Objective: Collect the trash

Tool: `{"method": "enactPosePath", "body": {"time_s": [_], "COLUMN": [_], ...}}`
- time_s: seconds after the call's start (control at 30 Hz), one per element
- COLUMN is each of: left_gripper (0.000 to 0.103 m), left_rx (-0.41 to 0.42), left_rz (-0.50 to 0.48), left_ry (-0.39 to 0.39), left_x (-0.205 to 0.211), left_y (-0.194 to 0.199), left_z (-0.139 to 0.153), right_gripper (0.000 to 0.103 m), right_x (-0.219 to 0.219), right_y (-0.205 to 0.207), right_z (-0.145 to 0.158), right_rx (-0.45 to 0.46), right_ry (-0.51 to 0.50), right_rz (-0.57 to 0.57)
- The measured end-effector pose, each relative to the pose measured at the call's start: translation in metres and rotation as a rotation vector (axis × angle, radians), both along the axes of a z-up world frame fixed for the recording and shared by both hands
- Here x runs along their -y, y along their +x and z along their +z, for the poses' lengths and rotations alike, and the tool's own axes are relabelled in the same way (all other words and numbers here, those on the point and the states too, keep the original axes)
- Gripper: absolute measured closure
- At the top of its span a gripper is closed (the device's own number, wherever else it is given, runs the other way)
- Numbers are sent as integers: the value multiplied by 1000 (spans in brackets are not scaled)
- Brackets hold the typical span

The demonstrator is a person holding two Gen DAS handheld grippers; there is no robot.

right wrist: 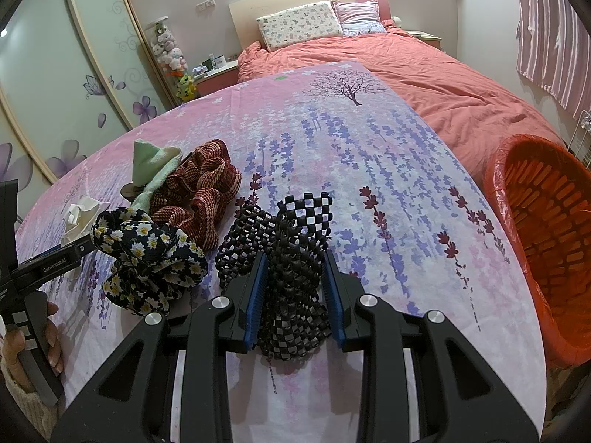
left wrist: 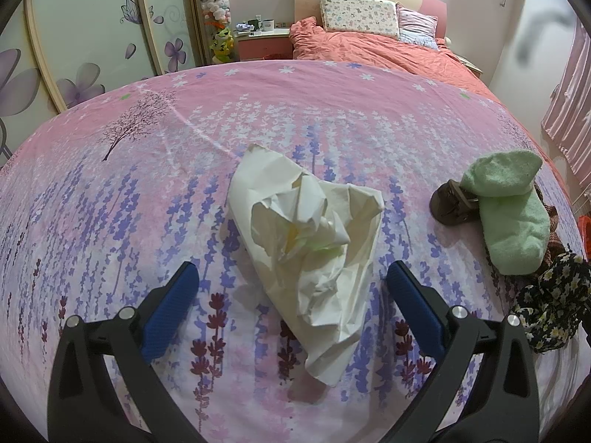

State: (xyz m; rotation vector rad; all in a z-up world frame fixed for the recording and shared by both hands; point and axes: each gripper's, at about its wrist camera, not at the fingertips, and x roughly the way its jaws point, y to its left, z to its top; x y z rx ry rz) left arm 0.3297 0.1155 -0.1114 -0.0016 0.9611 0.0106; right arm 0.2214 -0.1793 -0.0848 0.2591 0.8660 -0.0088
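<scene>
The right claw [right wrist: 295,295] is clamped on a black-and-white checkered scrunchie [right wrist: 291,258], its blue pads pressing the bunched fabric from both sides just above the flowered sheet [right wrist: 388,184] that covers the near part of the bed. Just to its left lie a dark daisy-print scrunchie [right wrist: 147,258] and, touching that one, a red striped scrunchie [right wrist: 199,192], with a pale green sock [right wrist: 155,162] draped against the red one. The left claw [left wrist: 291,291] stands wide apart, its fingers on either side of the near end of a crumpled white paper [left wrist: 306,236] and not touching it; the paper lies on the sheet toward the bed's left side. To the right of the paper, well apart from it, the green sock rests over a small brown object [left wrist: 448,203]. Off the bed's right edge stands an orange basket [right wrist: 517,170] lined with a red plastic bag. Farther back lie a coral duvet [right wrist: 424,74] and two pillows [right wrist: 299,24] against the headboard.
</scene>
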Motion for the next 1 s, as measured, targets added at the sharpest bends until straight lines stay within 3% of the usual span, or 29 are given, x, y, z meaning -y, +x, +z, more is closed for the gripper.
{"method": "enactPosePath", "body": {"time_s": [0.87, 0.9, 1.0], "left_gripper": [3, 3, 3], "left_rx": [-1, -1, -1], "left_rz": [0, 0, 0], "left_ry": [0, 0, 1], "left_x": [1, 1, 1], "left_y": [0, 0, 0], "left_z": [0, 0, 0], "right_gripper": [72, 69, 41], "right_x": [1, 1, 0], "right_y": [0, 0, -5], "right_z": [0, 0, 2], "right_rx": [1, 3, 19], "right_ry": [3, 9, 19], "right_rz": [-1, 1, 6]}}
